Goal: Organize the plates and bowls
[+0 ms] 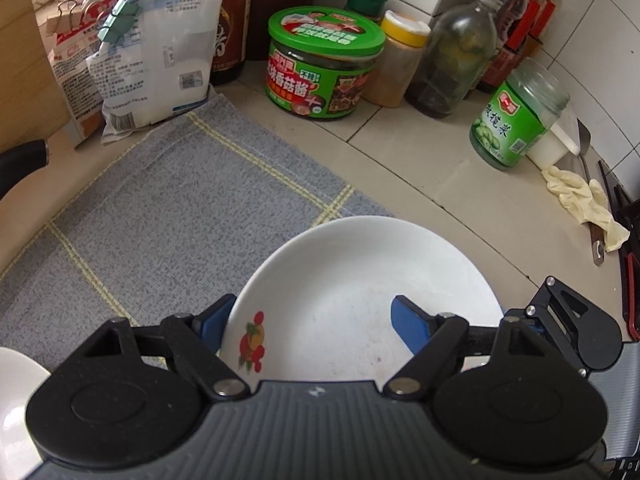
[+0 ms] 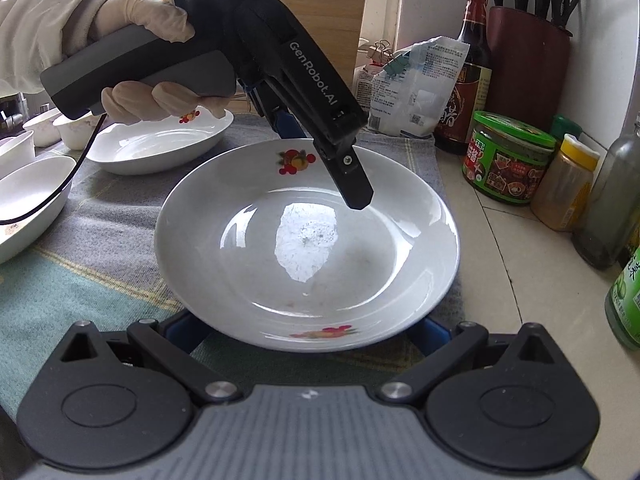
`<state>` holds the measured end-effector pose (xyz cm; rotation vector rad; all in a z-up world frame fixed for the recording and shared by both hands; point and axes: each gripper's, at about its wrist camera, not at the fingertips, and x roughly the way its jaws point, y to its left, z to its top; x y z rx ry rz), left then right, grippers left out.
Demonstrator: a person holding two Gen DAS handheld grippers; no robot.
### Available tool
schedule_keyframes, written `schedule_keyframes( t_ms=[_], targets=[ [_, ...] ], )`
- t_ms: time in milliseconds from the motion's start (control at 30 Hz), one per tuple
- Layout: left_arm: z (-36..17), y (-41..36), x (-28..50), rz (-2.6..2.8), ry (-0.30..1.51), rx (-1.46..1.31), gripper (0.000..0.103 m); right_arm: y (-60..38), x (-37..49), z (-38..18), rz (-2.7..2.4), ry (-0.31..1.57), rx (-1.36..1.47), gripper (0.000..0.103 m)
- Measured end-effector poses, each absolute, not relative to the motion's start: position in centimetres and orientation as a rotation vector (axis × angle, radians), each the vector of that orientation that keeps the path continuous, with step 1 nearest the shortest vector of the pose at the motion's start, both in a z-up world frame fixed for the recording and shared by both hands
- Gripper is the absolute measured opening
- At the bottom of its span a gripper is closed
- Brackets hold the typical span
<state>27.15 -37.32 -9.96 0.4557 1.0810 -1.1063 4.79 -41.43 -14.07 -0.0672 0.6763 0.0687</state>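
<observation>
A: Where do we find the plate (image 2: 306,240)?

B: On the grey cloth (image 1: 160,208), beside the green-lidded jar (image 1: 320,64).

A: Left gripper (image 1: 316,320)?

B: Partly spread — rim between its blue pads, contact unclear.

A: Right gripper (image 2: 308,334)?

B: Wide, straddling the near rim.

"genrobot.ai" in white letters on the left tongs (image 2: 352,184), chinese characters on green-lidded jar (image 1: 320,68) label

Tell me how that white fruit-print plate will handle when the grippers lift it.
The plate looks like glazed ceramic, so probably rigid but breakable. Its glossy, reflective surface suggests the left gripper fingers may slip on the rim. Being wide and shallow, it would likely tilt if gripped on one edge.
</observation>
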Motion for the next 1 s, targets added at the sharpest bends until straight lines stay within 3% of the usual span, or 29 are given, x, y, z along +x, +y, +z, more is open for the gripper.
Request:
schedule_keyframes(
  t_ms=[400,1000],
  targets=[
    [-9.6,-36.2,26.5,-1.042,1.01,0.468,0.09,-41.2,4.6,-13.9,0.05,0.676,-0.095,0.103],
    [0.1,-27.2,15.5,-0.827,0.644,0.397,0.101,-39.5,-0.1,-11.3,0.029,0.698,-0.082,0.103]
  ],
)
